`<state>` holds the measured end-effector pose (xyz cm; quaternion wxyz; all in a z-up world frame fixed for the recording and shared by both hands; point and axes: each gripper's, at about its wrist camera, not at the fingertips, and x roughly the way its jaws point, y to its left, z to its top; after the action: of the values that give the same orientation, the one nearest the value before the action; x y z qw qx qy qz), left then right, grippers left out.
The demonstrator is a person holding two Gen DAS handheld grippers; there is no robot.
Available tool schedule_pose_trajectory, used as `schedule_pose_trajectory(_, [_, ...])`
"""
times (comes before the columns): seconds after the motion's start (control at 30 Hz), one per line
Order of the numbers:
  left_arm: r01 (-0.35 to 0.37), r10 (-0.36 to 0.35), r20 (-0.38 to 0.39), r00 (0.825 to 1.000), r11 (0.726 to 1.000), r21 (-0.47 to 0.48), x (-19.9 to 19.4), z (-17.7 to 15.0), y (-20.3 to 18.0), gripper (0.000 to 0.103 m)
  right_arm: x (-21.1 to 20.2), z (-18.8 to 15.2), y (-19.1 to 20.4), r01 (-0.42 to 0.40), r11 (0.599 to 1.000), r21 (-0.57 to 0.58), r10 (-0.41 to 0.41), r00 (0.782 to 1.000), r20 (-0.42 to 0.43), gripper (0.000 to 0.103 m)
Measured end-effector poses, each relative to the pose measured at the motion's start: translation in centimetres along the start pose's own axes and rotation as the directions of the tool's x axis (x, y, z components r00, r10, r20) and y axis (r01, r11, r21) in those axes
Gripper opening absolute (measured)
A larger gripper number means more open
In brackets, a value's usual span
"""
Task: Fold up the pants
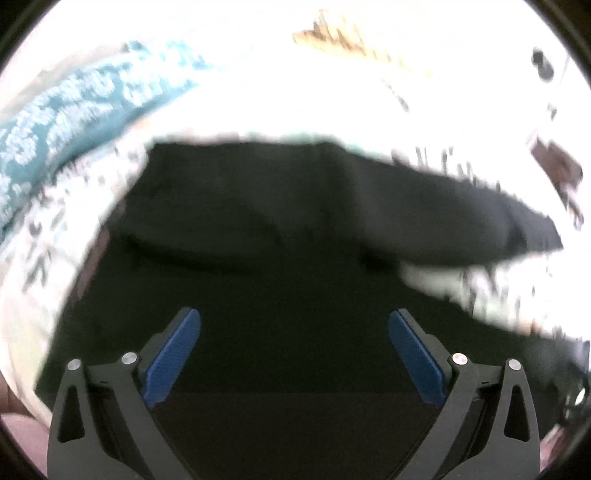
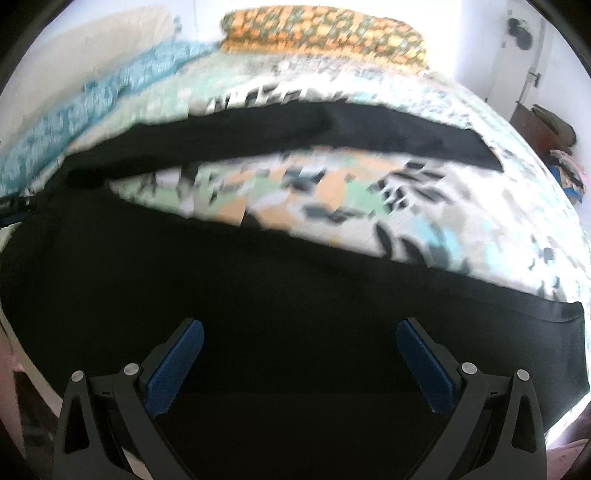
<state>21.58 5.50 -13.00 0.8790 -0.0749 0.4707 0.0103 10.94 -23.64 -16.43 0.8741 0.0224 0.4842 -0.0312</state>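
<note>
Patterned bedding covers the bed (image 2: 369, 192) we are working on — a leafy print in green, orange and black — with a teal knitted blanket (image 2: 110, 88) along its left side and an orange-and-green patterned pillow (image 2: 325, 33) at the far end. A white wall and a door stand off to the right.

Spread on that bed lie the black pants (image 2: 258, 295). In the right wrist view the two legs run apart toward the right, bedding showing in a wedge between them, so we judge the fold barely begun: the legs have not yet been laid one over the other, and the lengthwise folds are all still to do. In the left wrist view the cloth near the waist seems to show a soft ridge, but blur and the dark fabric keep us from saying whether any layer is doubled there.

Our left tool (image 1: 294, 349) hovers over the broad part of the pants (image 1: 258, 221), its blue pads wide apart with nothing between them but black cloth beneath. Our right tool (image 2: 300, 360) is likewise spread wide and empty, above the nearer leg — whether either touches the fabric we cannot tell. The far leg lies well beyond both.
</note>
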Motion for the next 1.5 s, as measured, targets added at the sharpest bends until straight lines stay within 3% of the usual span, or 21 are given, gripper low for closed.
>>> schedule_pose_trajectory(0.13, [-0.017,0.017,0.005,1.000,0.999,-0.037,2.4,4.5,0.5,0.102,0.3,3.4,-5.4,-0.024,0.994,0.111,0.023,1.000,0.009,0.103])
schedule_pose_trajectory(0.23, [-0.122,0.122,-0.011,0.993,0.992,-0.028,6.8,6.4,1.3,0.102,0.7,7.8,-10.2,-0.024,0.985,0.173,0.017,0.999,0.041,0.103])
schedule_pose_trajectory(0.3, [-0.222,0.218,-0.083,0.972,0.974,-0.039,10.0,5.7,2.6,0.103,1.4,11.6,-13.9,-0.010,0.981,0.196,-0.002,0.998,0.065,0.103])
schedule_pose_trajectory(0.33, [-0.233,0.229,-0.091,0.969,0.972,-0.035,11.6,4.9,3.6,0.103,2.2,13.9,-16.1,-0.003,0.981,0.192,-0.009,0.998,0.058,0.103])
schedule_pose_trajectory(0.4, [-0.212,0.212,0.011,0.977,0.977,-0.026,11.3,4.0,3.9,0.103,4.0,17.5,-19.3,0.033,0.984,0.172,-0.037,0.999,0.024,0.103])
schedule_pose_trajectory(0.6, [-0.230,0.231,0.038,0.972,0.973,-0.018,11.5,3.9,4.0,0.103,11.3,26.3,-29.0,0.153,0.971,0.185,-0.138,0.986,-0.093,0.103])
schedule_pose_trajectory(0.8, [-0.253,0.253,0.062,0.966,0.967,-0.010,11.3,3.3,3.2,0.103,18.0,29.5,-32.0,0.221,0.956,0.191,-0.184,0.964,-0.194,0.099])
schedule_pose_trajectory(0.87, [-0.253,0.253,0.064,0.965,0.967,-0.011,11.4,3.3,3.2,0.103,19.2,29.5,-32.3,0.232,0.953,0.196,-0.194,0.962,-0.193,0.090])
schedule_pose_trajectory(0.9, [-0.253,0.254,0.064,0.965,0.967,-0.011,11.4,3.3,3.2,0.103,19.8,29.4,-32.5,0.203,0.955,0.218,-0.163,0.969,-0.188,0.076])
schedule_pose_trajectory(0.93, [-0.255,0.255,0.065,0.965,0.967,-0.011,11.4,3.3,3.2,0.103,20.4,29.2,-32.8,0.161,0.957,0.243,-0.115,0.975,-0.192,0.040])
schedule_pose_trajectory(0.97, [-0.258,0.258,0.067,0.964,0.966,-0.010,11.5,3.3,3.2,0.103,20.9,28.7,-33.1,0.123,0.953,0.277,-0.066,0.976,-0.207,0.029])
schedule_pose_trajectory(1.03, [-0.263,0.263,0.068,0.962,0.965,-0.008,11.6,3.3,3.1,0.102,19.0,28.3,-33.1,0.105,0.945,0.309,-0.068,0.990,-0.127,0.005])
schedule_pose_trajectory(1.1, [-0.266,0.266,0.068,0.962,0.964,-0.007,11.6,3.2,3.1,0.103,16.0,27.7,-32.4,0.014,0.945,0.326,-0.006,1.000,-0.028,0.005])
schedule_pose_trajectory(1.17, [-0.266,0.266,0.068,0.962,0.964,-0.007,11.6,3.2,3.1,0.103,11.4,26.7,-30.4,-0.085,0.956,0.279,0.068,0.995,0.070,0.005])
schedule_pose_trajectory(1.23, [-0.266,0.266,0.068,0.962,0.964,-0.006,11.6,3.2,3.1,0.103,5.8,24.9,-27.9,-0.186,0.954,0.237,0.153,0.977,0.149,0.005])
schedule_pose_trajectory(1.27, [-0.268,0.268,0.066,0.961,0.963,-0.006,11.6,3.3,3.0,0.103,1.7,23.1,-26.3,-0.247,0.944,0.218,0.203,0.958,0.204,0.005])
schedule_pose_trajectory(1.33, [-0.271,0.271,0.064,0.961,0.963,-0.004,11.6,3.3,3.0,0.103,-4.0,19.7,-24.1,-0.306,0.931,0.200,0.247,0.930,0.270,0.005])
schedule_pose_trajectory(1.4, [-0.278,0.277,0.059,0.959,0.961,-0.001,11.6,3.4,2.9,0.103,-9.2,15.2,-22.4,-0.331,0.917,0.224,0.253,0.913,0.319,0.005])
schedule_pose_trajectory(1.5, [-0.293,0.292,0.047,0.955,0.956,0.004,11.6,3.6,2.8,0.103,-13.6,7.0,-22.6,-0.287,0.887,0.363,0.173,0.933,0.316,0.005])
